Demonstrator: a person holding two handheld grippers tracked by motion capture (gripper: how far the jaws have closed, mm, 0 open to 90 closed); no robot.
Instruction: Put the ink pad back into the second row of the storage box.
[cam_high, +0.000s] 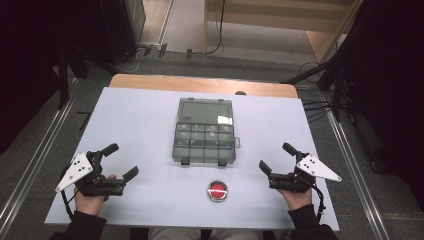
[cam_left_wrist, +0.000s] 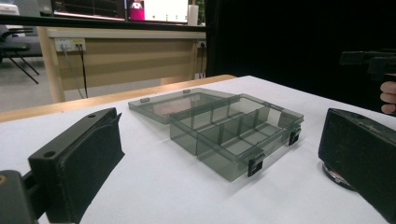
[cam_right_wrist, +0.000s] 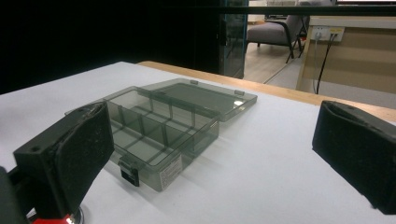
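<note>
Mid-table sits the grey box, lid flung flat back, its compartments bare (as far as the tinted walls let on). Left gripper and right gripper flank it, well apart, jaws wide, holding nothing.

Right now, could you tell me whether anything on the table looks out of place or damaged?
Nothing stands out. The grey compartment box sits square on the table with its lid folded flat open, compartments apparently empty; the red button lies near it.
</note>
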